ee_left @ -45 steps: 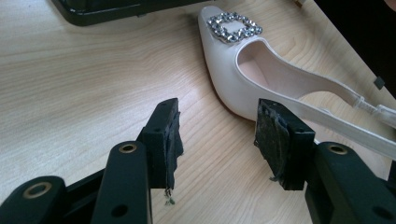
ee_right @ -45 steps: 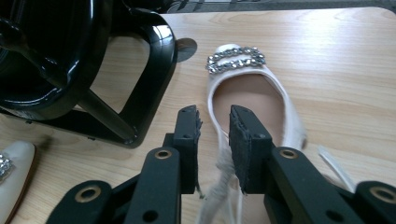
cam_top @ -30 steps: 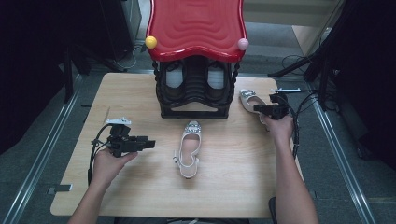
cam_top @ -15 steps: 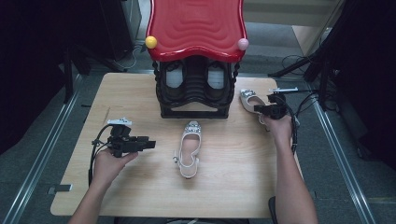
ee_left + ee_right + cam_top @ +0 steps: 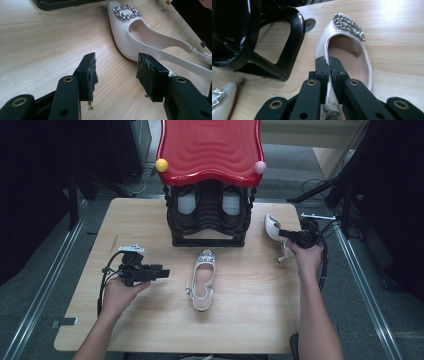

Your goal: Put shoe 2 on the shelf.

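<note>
Two white slingback shoes with rhinestone buckles are on the wooden table (image 5: 250, 320). One shoe (image 5: 202, 279) (image 5: 140, 42) lies flat in the middle, toe toward the rack. My left gripper (image 5: 164, 272) (image 5: 116, 75) is open just left of it, jaws pointing at its side with nothing between them. The other shoe (image 5: 276, 232) (image 5: 347, 50) is at the right of the rack. My right gripper (image 5: 283, 233) (image 5: 329, 67) is shut on this shoe's side edge. The middle shoe's toe (image 5: 219, 100) peeks in at the right gripper view's lower left.
A black shoe rack (image 5: 209, 215) with a red wavy top (image 5: 210, 147) stands at the table's back centre, its black frame (image 5: 274, 37) close beside the held shoe. Yellow (image 5: 161, 165) and pink (image 5: 260, 167) balls sit on its corners. Metal rails run along both table sides.
The right hand has drawn slightly toward the table's right front with the shoe in the gripper. The left gripper and the middle shoe have stayed put.
</note>
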Demonstrator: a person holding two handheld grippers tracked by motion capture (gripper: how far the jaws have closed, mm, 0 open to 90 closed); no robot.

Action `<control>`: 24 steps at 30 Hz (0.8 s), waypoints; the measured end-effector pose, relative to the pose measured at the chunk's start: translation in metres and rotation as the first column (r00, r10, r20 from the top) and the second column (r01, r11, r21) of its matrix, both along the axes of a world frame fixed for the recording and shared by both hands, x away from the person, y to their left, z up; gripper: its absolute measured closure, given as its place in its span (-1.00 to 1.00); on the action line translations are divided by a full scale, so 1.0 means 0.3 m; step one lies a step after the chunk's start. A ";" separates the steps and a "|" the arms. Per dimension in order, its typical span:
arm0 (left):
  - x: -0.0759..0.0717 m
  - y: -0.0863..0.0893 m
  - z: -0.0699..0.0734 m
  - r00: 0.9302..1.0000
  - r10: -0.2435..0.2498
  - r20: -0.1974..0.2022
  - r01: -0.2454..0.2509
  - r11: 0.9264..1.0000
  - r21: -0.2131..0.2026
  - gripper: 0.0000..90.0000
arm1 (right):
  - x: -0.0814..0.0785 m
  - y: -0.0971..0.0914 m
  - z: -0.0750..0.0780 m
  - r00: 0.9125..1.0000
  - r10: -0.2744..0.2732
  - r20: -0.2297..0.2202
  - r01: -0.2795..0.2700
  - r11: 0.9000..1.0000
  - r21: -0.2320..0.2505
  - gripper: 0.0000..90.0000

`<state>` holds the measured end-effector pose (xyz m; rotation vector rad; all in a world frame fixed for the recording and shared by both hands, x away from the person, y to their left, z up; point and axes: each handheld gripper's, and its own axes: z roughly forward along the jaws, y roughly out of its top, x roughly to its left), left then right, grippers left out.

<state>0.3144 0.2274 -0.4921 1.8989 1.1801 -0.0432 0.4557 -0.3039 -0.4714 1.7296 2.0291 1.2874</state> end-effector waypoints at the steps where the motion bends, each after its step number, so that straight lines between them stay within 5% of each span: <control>1: 0.002 -0.002 0.001 1.000 -0.004 0.002 0.004 1.000 0.000 0.11 | -0.006 -0.004 0.003 1.000 -0.001 -0.003 0.001 1.000 0.005 0.96; 12: 0.026 -0.039 0.004 0.999 -0.031 0.004 0.032 0.999 -0.015 0.11 | -0.085 -0.014 0.043 1.000 0.005 0.004 -0.005 0.998 0.055 0.96; 24: 0.060 -0.104 0.007 0.996 -0.087 0.003 0.087 0.996 -0.002 0.11 | -0.230 0.012 0.066 0.999 0.039 -0.002 -0.039 0.999 0.019 0.96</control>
